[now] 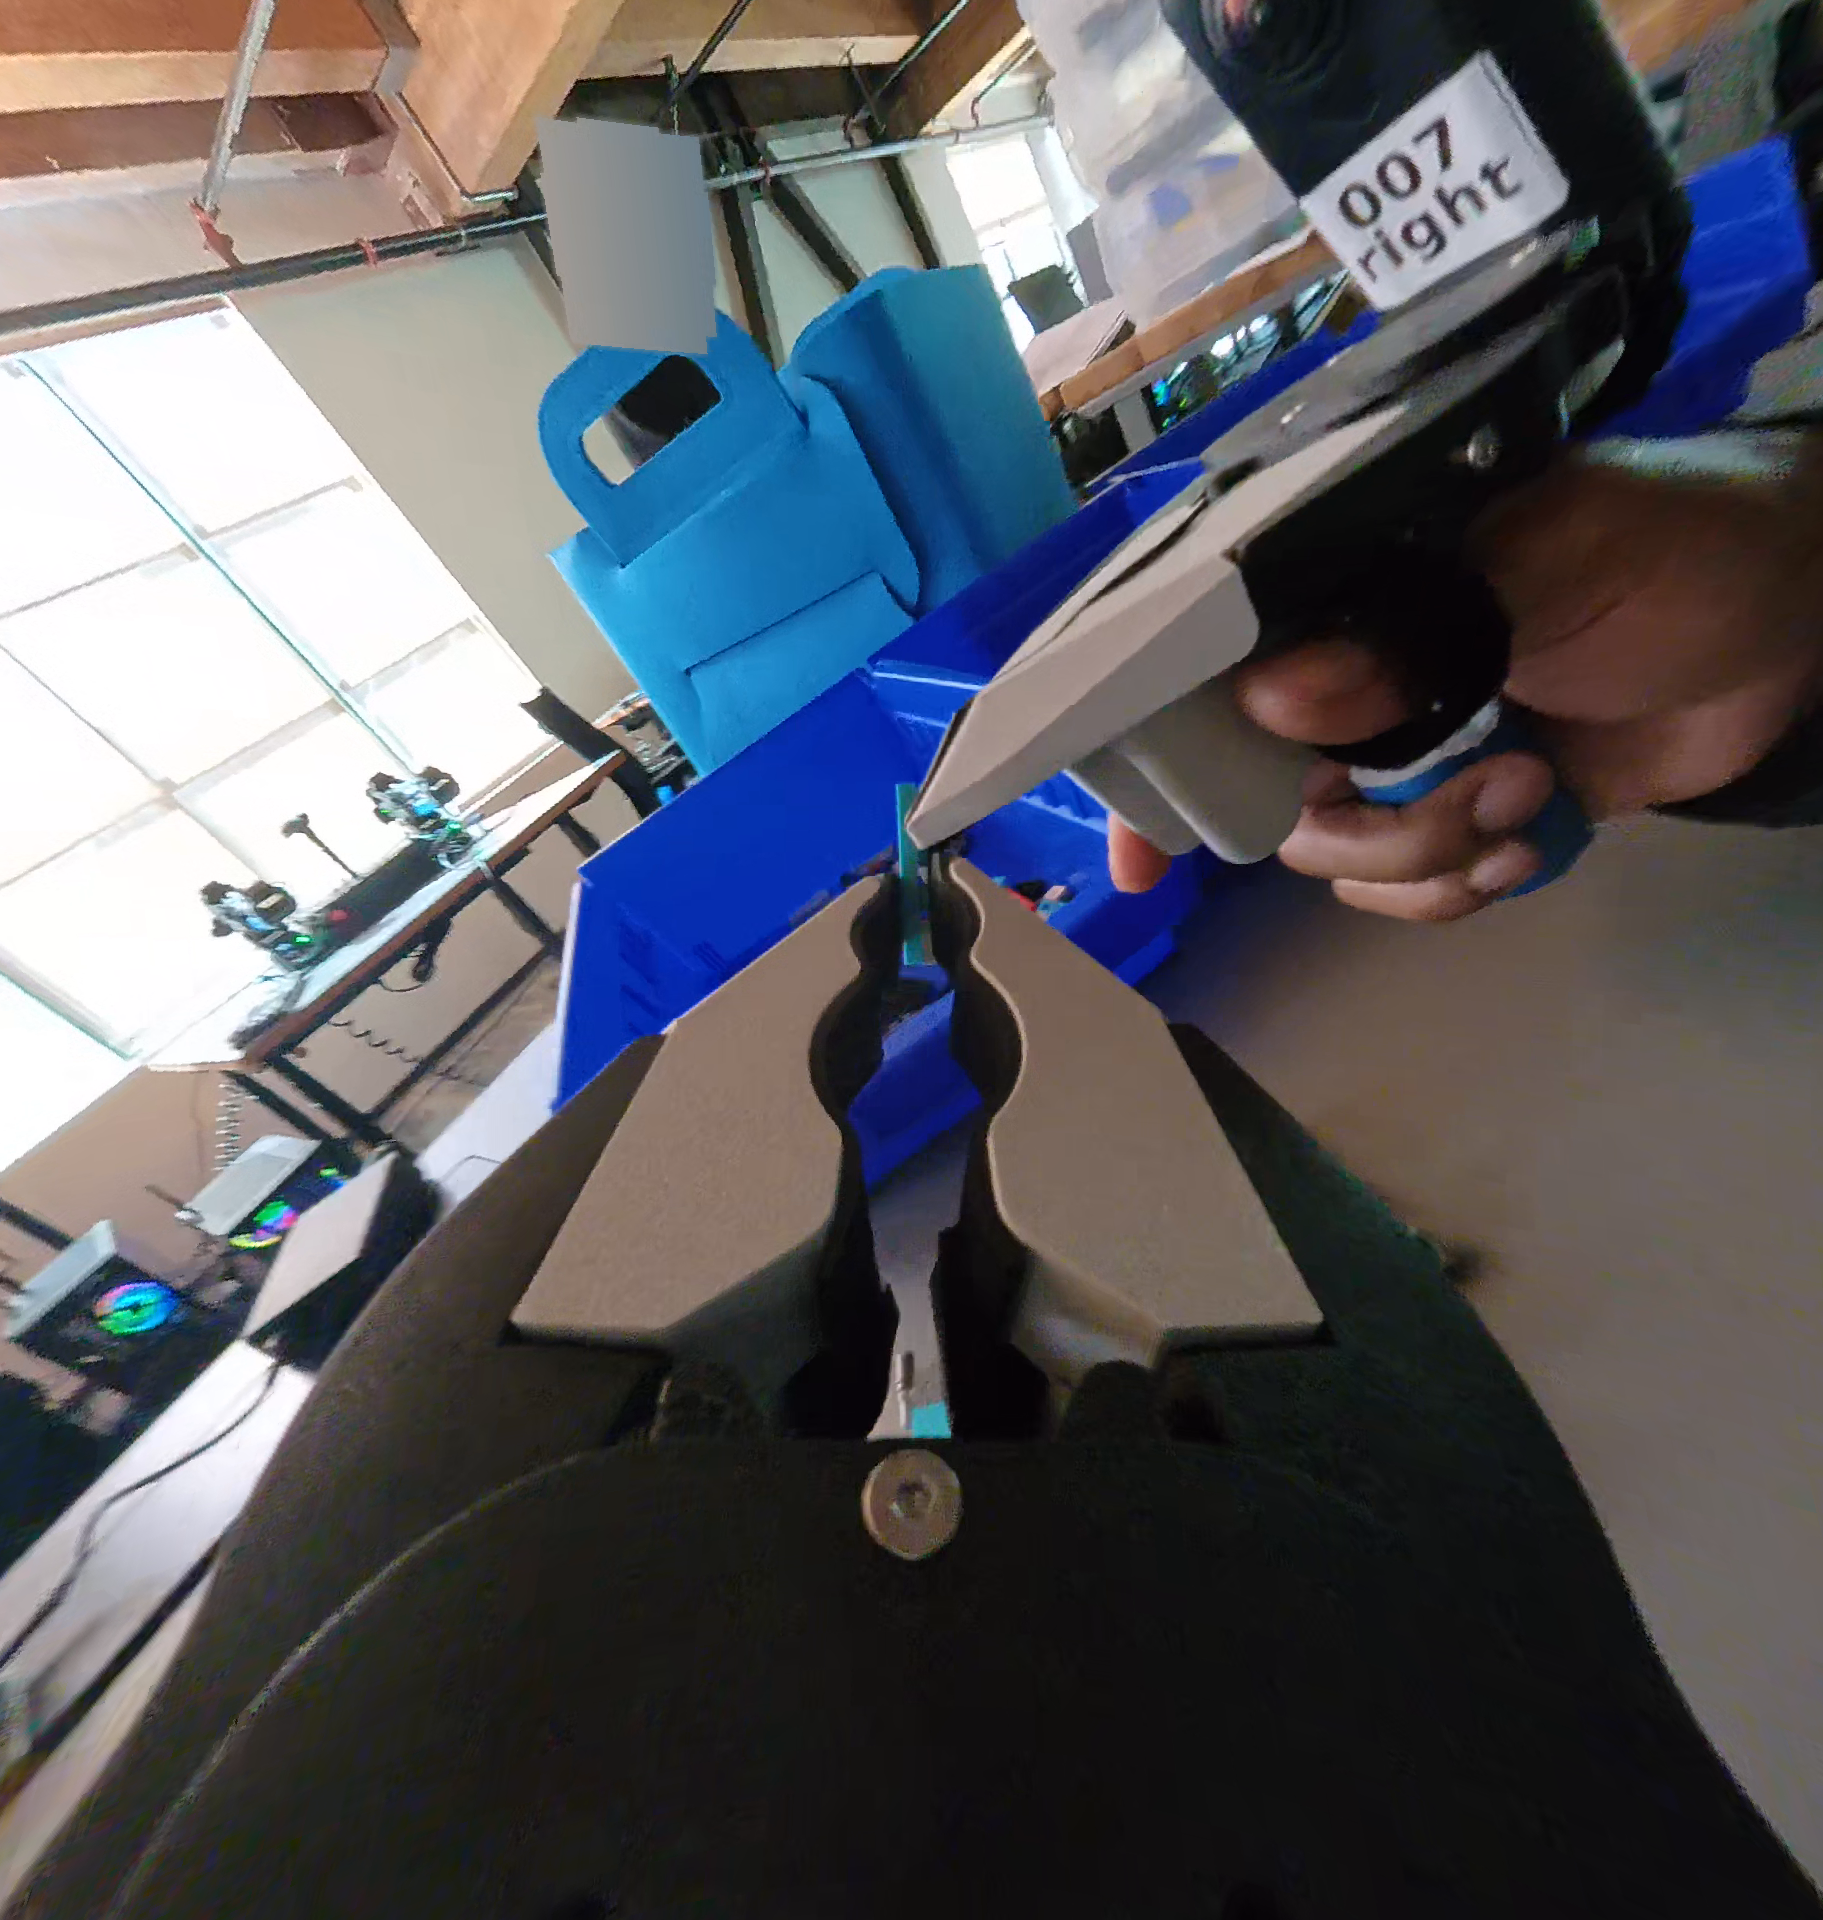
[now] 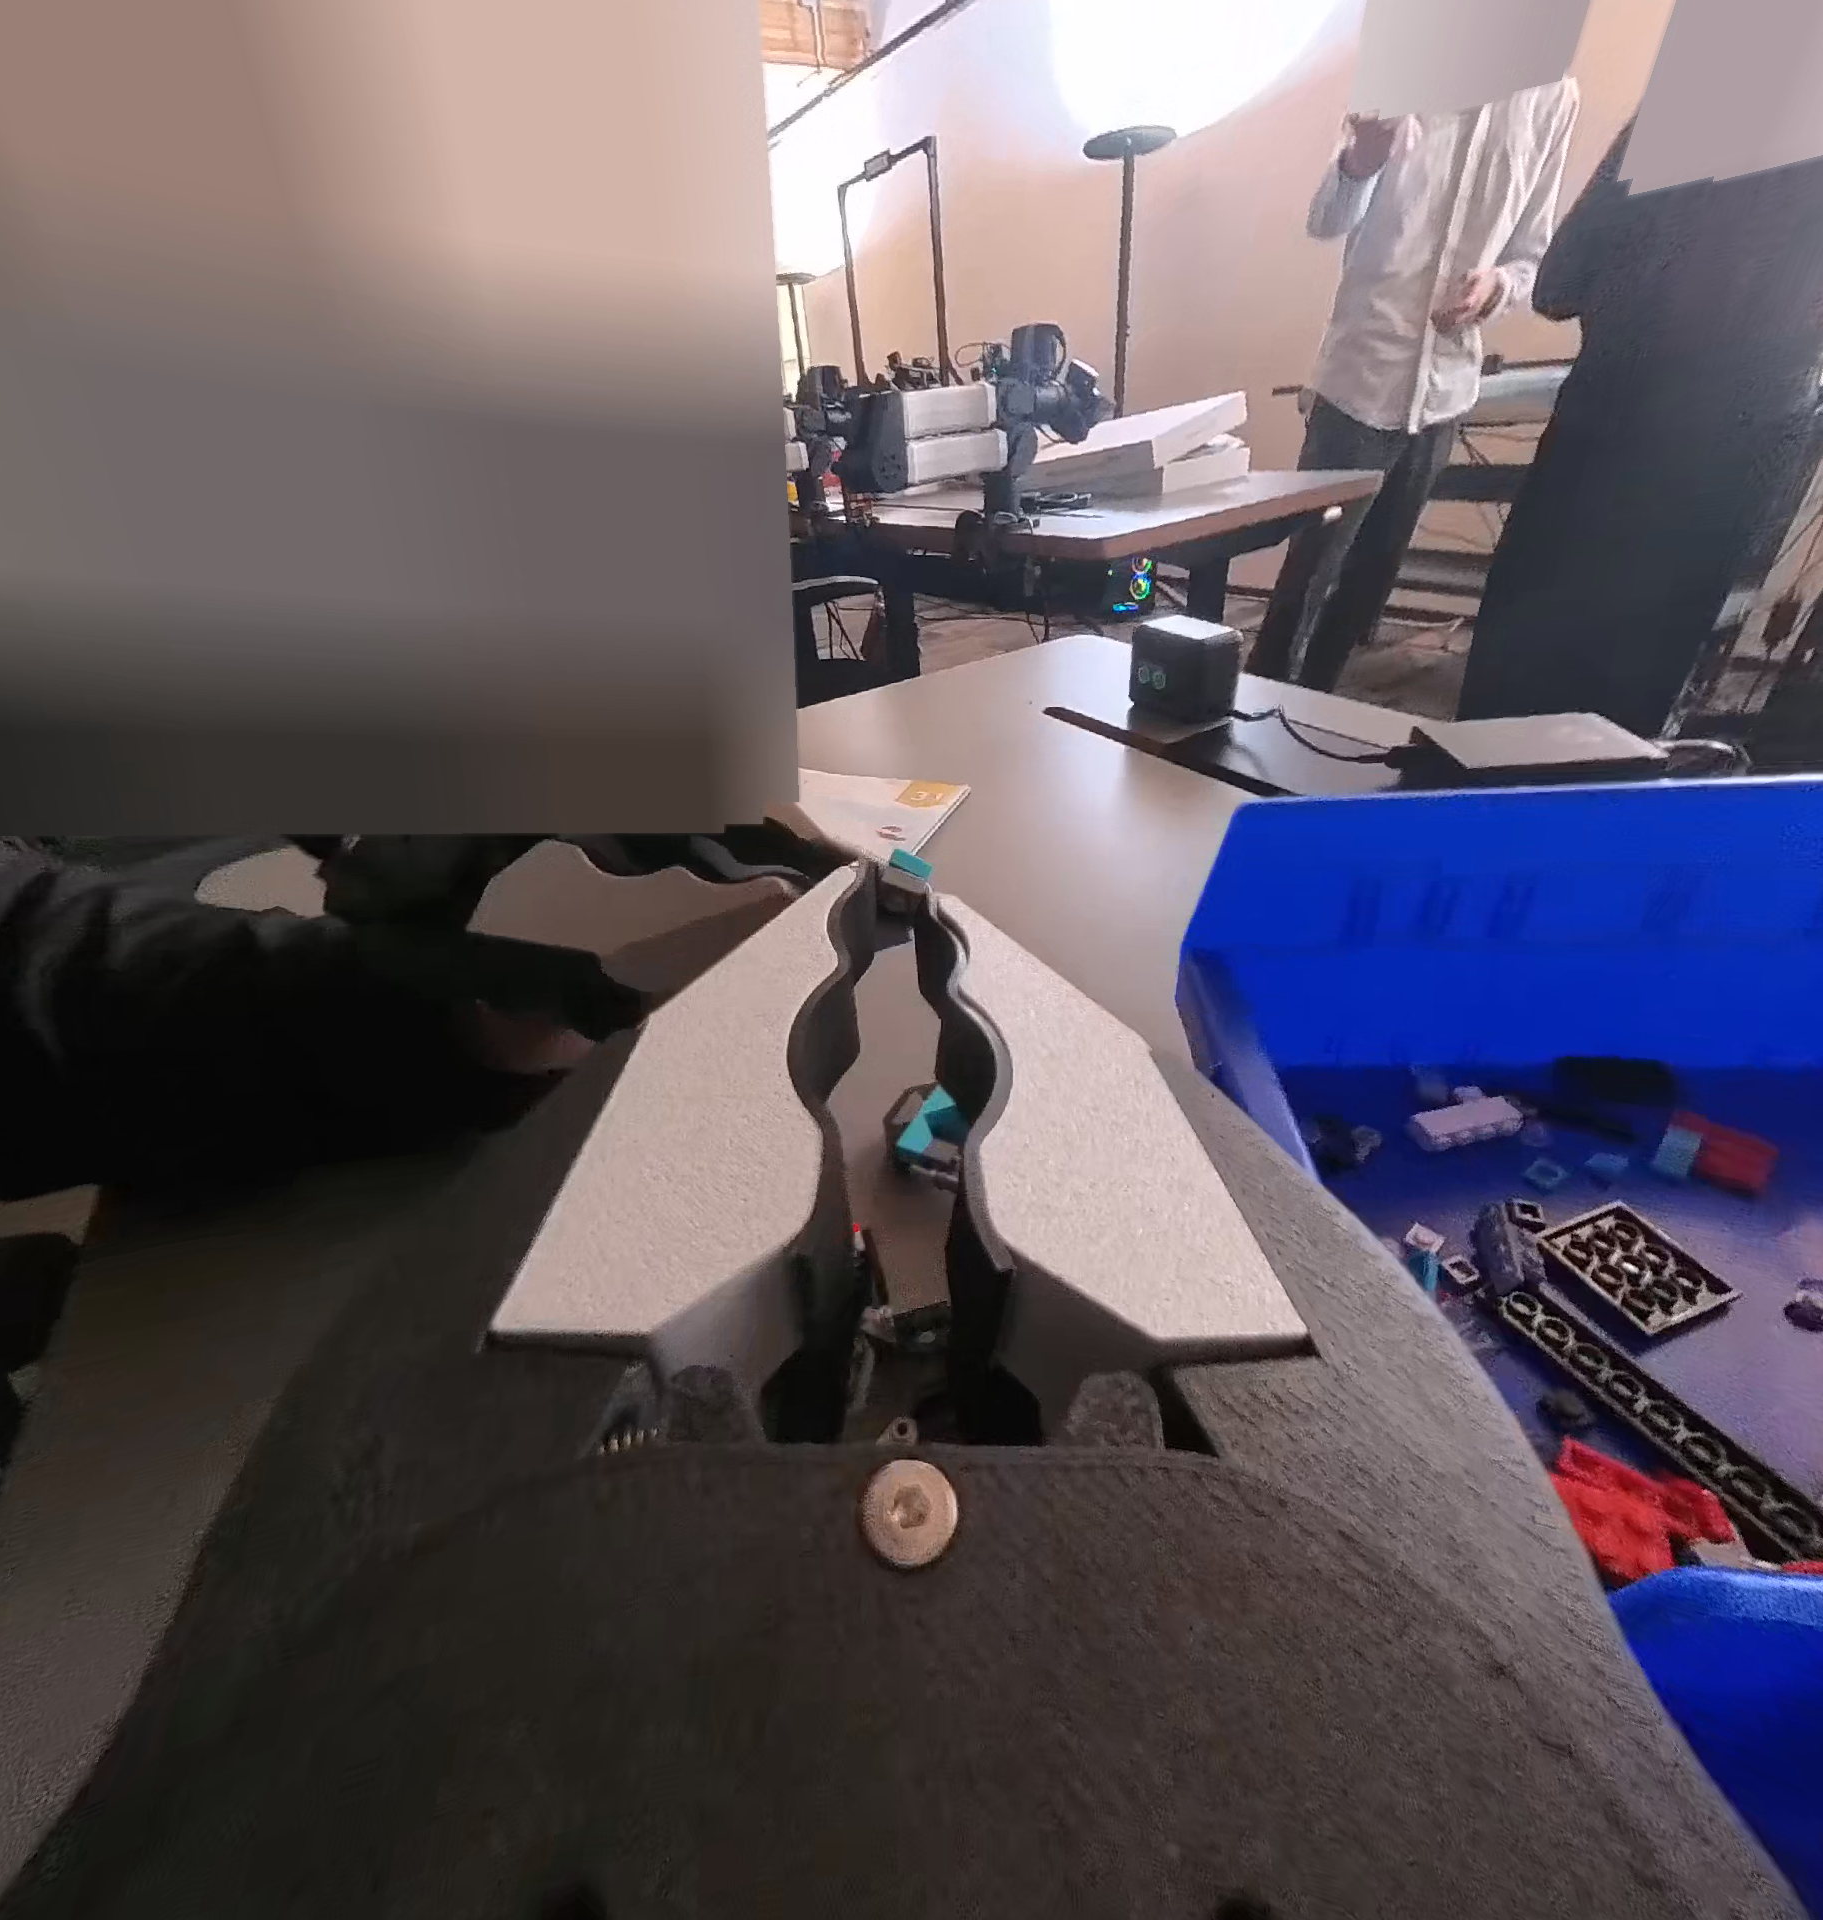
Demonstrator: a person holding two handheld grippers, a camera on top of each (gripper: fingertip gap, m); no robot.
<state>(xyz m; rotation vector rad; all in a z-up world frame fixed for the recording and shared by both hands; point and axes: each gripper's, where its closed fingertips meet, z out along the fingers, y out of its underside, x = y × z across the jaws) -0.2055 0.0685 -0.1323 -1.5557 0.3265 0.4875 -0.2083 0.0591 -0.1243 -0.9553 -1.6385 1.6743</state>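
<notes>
1. While both grippers meet above the grey table [image 2: 1042,727], the left gripper [image 1: 919,883] has its jaws nearly closed on a thin teal brick piece [image 1: 915,914], which stands upright between the tips.
2. The right gripper [image 2: 899,896] pinches a small teal-and-grey brick [image 2: 905,871] at its fingertips, jaws narrowed to the width of the brick.
3. In the left wrist view, the right gripper [image 1: 928,831] comes in from the upper right, its tip touching or just beside the top of the thin teal piece; actual contact cannot be confirmed.
4. A hand [image 1: 1572,707] grips the handle of the right gripper.
5. A blue bin [image 2: 1509,935] stands just right of the right gripper and holds loose bricks: black plates [image 2: 1634,1288], red pieces [image 2: 1624,1517] and small grey and teal parts.
6. Another small teal-and-dark brick assembly [image 2: 922,1127] lies on the table, seen between the right gripper's fingers.
7. A light blue paper bag [image 1: 761,540] stands behind the blue bin.
8. A booklet [image 2: 886,810] lies on the table beyond the grippers.
</notes>
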